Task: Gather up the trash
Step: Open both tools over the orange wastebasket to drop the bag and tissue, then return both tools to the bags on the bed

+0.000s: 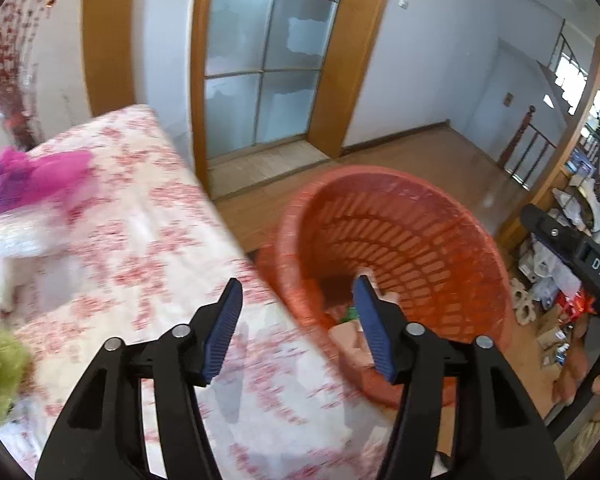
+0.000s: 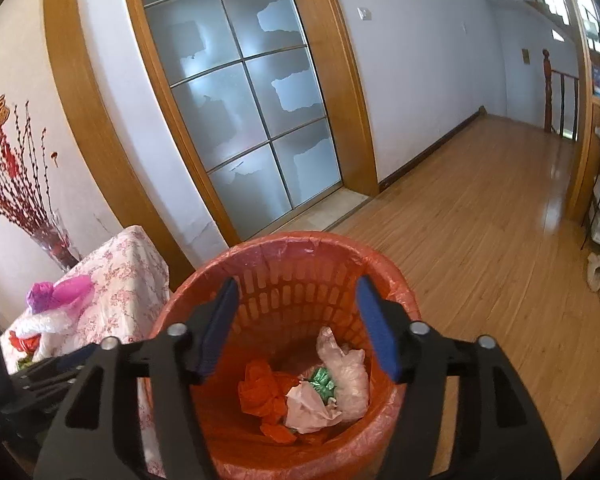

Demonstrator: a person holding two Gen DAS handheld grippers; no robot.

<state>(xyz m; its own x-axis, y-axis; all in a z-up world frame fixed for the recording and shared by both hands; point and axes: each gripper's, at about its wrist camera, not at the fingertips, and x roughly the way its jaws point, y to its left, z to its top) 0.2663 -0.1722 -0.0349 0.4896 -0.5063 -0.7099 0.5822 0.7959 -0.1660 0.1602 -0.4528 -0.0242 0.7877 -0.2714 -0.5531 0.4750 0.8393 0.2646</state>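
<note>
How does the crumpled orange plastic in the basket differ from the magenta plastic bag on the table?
The crumpled orange plastic piece lies at the bottom of the orange slotted trash basket; the magenta plastic bag sits on the floral-clothed table, not yet collected. The orange piece lies among other scraps; the magenta bag rests against white wrapping. Both are crumpled.

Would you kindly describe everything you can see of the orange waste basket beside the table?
The orange waste basket is round, of slotted plastic lattice, lined with a thin orange bag folded over its rim. It stands upright on the wooden floor, close against the table with the floral cloth. Inside lie crumpled orange, pale pink, clear and green wrappers. The open right gripper hangs above its mouth, empty.
</note>
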